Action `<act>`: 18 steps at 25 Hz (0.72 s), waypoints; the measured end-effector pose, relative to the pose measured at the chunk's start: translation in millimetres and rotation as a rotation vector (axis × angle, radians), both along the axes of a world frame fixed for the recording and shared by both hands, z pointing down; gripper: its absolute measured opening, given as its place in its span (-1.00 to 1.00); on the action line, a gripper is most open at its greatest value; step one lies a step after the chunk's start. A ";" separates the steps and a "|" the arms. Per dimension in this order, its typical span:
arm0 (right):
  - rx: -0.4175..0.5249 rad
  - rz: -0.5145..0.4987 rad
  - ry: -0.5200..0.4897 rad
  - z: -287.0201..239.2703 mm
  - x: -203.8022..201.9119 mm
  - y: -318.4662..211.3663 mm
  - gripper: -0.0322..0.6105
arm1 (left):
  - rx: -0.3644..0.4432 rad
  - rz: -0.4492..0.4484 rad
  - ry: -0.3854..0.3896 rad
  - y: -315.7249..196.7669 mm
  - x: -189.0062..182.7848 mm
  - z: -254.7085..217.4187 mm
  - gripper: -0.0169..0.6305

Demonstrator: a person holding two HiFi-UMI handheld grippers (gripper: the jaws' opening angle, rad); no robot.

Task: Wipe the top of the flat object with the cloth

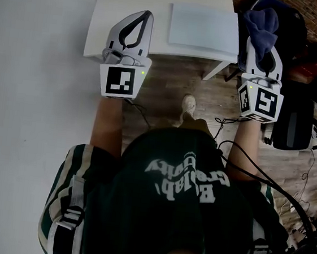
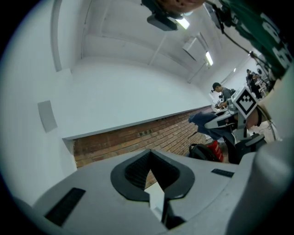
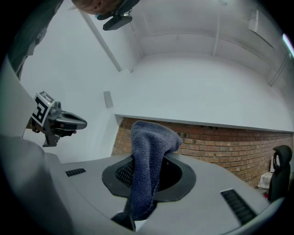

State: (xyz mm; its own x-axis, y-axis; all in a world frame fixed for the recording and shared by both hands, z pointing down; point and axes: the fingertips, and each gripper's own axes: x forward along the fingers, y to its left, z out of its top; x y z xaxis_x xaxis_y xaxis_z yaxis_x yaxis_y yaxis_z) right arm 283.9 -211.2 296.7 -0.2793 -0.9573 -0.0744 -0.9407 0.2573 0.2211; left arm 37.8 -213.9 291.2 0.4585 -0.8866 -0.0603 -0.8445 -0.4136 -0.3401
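Note:
A flat pale rectangular object lies on the small white table at the top of the head view. My left gripper hangs over the table's left part, left of the flat object. Its jaws are shut with nothing between them, and they point up at a white wall and brick band. My right gripper is held past the table's right edge, shut on a dark blue cloth. The cloth stands up out of the jaws and droops over them. Neither gripper touches the flat object.
A black chair and dark bags stand to the right of the table, with cables on the wooden floor. The person's shoe is below the table's front edge. Another person sits far off.

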 end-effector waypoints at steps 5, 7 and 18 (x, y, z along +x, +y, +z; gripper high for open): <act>0.035 -0.085 0.001 -22.3 -28.8 82.5 -0.71 | 0.045 -0.085 0.001 103.0 -29.2 -24.6 -0.95; 0.047 -0.130 -0.001 -42.6 -58.5 129.7 -0.71 | 0.061 -0.128 0.002 159.7 -57.0 -46.1 -0.95; 0.022 -0.191 0.012 -43.9 -83.9 92.9 -0.71 | 0.041 -0.192 -0.012 131.7 -83.7 -49.9 -0.95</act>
State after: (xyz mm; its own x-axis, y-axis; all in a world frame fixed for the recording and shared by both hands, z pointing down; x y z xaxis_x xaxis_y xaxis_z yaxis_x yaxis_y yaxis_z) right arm 200.0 -118.3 252.8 -0.4569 -0.8849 -0.0902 -0.8724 0.4260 0.2397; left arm -45.8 -82.1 241.3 0.2822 -0.9548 -0.0934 -0.9022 -0.2310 -0.3641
